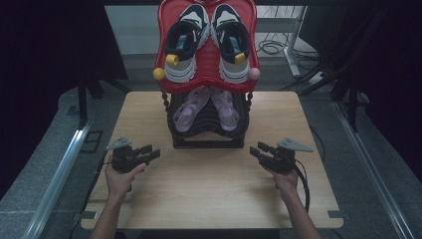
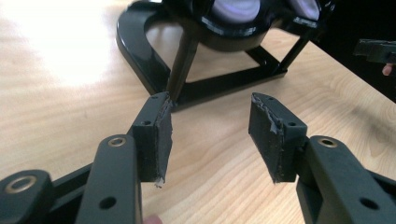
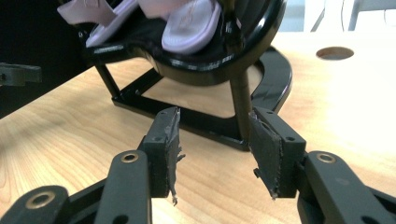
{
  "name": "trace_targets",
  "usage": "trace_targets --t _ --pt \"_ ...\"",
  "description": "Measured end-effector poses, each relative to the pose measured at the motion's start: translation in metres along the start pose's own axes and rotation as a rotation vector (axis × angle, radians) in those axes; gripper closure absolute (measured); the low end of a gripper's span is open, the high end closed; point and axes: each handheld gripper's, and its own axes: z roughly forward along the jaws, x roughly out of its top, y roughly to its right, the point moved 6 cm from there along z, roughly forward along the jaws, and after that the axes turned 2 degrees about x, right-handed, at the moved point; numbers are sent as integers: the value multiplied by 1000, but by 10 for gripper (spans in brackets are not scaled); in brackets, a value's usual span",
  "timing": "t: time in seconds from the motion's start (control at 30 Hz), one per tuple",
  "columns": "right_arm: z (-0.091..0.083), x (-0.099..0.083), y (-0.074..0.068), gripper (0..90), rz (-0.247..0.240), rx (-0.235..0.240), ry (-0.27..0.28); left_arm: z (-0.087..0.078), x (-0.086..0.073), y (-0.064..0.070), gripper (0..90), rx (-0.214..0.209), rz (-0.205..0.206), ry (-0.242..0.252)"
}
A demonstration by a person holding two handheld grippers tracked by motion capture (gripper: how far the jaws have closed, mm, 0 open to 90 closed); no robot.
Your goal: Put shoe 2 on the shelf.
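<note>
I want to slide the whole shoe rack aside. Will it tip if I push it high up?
Probably. The shoe rack carries bulky sneakers on its red top shelf, so it looks top-heavy. Its black base is narrow; pushing low seems safer.

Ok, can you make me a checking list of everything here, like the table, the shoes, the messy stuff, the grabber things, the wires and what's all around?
Surface: pale wooden table, bare in front of the rack.
Job's things: two-level shoe rack; pair of sneakers on its red top shelf; pair of lilac sandals on its black lower shelf.
Clutter: nothing seen.
Grippers: left gripper and right gripper are both open and empty, each held in a hand just over the table, either side of the rack's base.
Cables: black cable trails from the right gripper; more lie coiled on the floor behind.
Surroundings: dark curtains, metal rails, grey floor.
</note>
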Motion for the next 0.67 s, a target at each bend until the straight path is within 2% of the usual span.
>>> trace_targets --t 0.13,0.23,0.3,0.43,0.67 --pt "5 -8 -1 536 2 6 -12 0 -5 0 486 -5 -3 -7" --pt "7 -12 -1 533 6 6 -20 2 -10 0 485 8 7 -26" --pt "9 -15 -1 525 -6 14 -34 2 -11 1 483 8 12 -33" --pt "11 -14 -5 522 -21 31 -22 3 -13 3 476 6 8 -32" --pt "6 -13 -7 472 -63 27 -38 0 -12 5 459 -4 11 -18"
